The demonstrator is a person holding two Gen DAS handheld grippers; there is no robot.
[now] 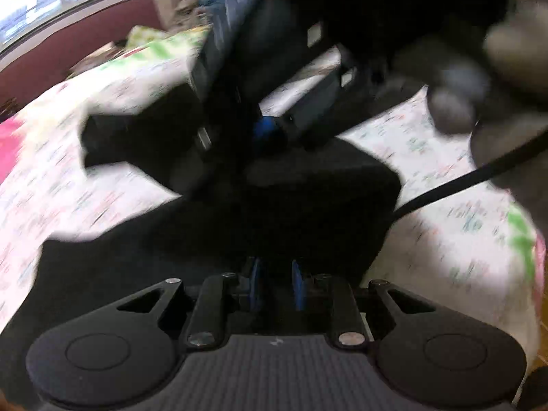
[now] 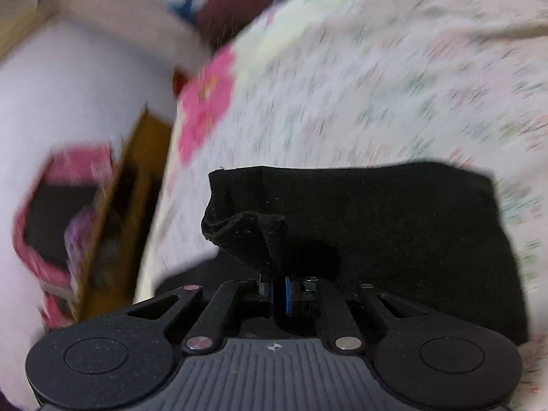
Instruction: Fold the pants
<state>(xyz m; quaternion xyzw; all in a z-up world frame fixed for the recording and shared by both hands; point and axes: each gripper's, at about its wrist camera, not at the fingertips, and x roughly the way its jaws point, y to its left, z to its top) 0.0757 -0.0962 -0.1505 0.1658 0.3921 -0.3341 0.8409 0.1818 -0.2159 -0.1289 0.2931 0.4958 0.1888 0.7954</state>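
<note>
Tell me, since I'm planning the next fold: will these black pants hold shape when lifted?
Probably not. The black pants droop and pucker where the right claw pinches them, so they look floppy. Likely light, and unlikely to slide much on the floral bedsheet.

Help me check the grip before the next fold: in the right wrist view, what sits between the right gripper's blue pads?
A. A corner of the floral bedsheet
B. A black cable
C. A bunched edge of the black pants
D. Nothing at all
C: the right gripper has its blue pads closed together on a bunched fold of the black pants, which rise from the jaws and spread over the floral bedsheet.
</note>
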